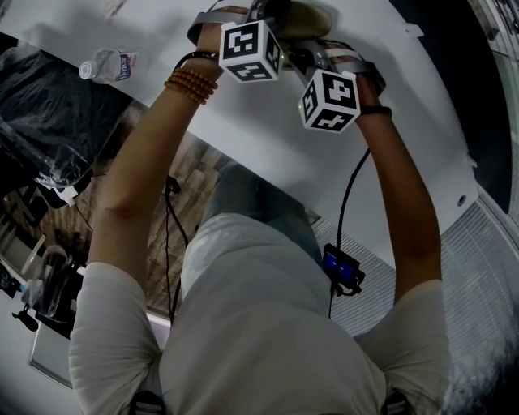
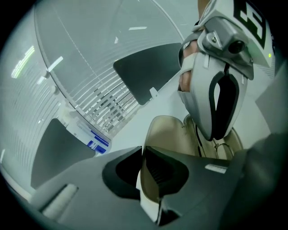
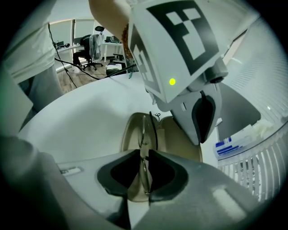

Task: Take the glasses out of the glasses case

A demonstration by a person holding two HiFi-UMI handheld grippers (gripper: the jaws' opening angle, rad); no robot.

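An open tan glasses case [image 3: 177,139] lies on the white table [image 3: 81,121]. Thin-framed glasses [image 3: 143,134] rest folded inside it. My right gripper [image 3: 145,157] points steeply down into the case, its jaws shut on the glasses' frame. My left gripper [image 2: 142,155] is shut on the near rim of the case [image 2: 168,132], and the right gripper's body [image 2: 220,103] hangs over the glasses [image 2: 221,146]. In the head view both marker cubes [image 1: 250,50] [image 1: 331,99] sit side by side at the table's far part and hide the jaws; only a strip of the case [image 1: 312,16] shows.
A water bottle [image 1: 105,65] lies on the table to the left. A small box with blue print [image 2: 92,137] sits by a ribbed panel [image 3: 252,175] beyond the case. A black cable [image 1: 345,203] hangs from the right gripper. Office chairs [image 3: 90,54] stand far off.
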